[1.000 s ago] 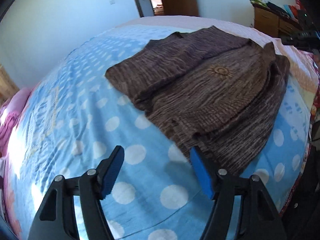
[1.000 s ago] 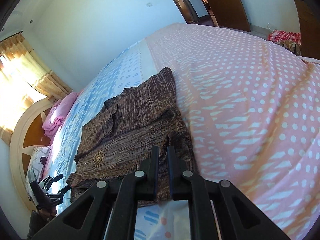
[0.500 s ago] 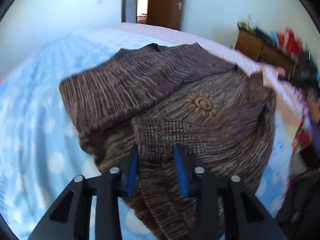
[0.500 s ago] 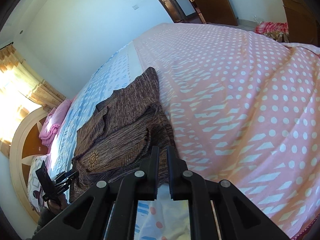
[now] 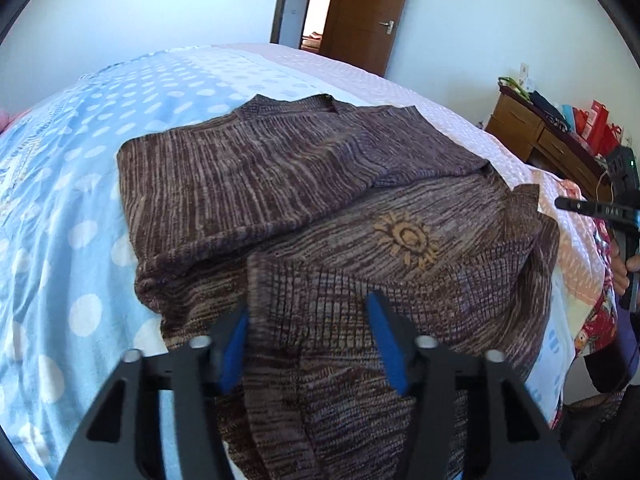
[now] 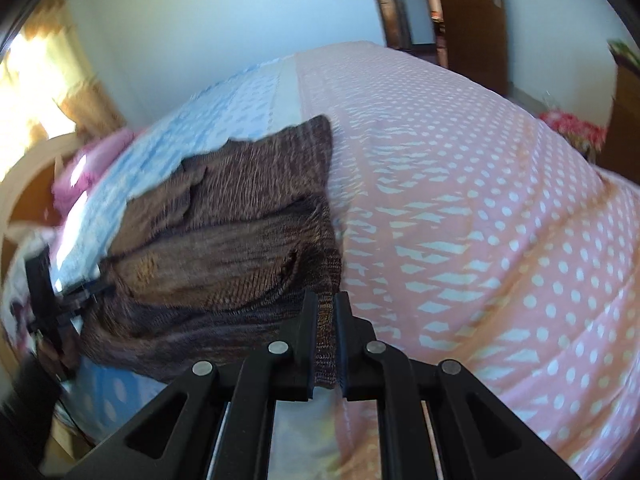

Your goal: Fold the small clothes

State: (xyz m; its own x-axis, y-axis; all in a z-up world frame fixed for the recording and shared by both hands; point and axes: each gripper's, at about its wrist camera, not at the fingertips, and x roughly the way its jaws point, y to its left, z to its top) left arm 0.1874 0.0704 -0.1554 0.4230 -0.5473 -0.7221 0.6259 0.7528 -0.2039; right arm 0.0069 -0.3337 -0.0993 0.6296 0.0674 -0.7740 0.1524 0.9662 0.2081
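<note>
Pinching ribbed brown knit sweater, right tongs

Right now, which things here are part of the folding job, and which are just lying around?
Part of the job:
brown sweater
left tool, open around its hem
right tool, shut on its edge

Lying around:
pink pillow
wooden dresser
door

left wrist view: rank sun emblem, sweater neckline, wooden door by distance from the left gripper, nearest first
1. sun emblem on the brown sweater: just ahead of the left gripper, slightly right.
2. sweater neckline: far edge of the garment, mid-bed.
3. wooden door: beyond the bed, back wall.
</note>
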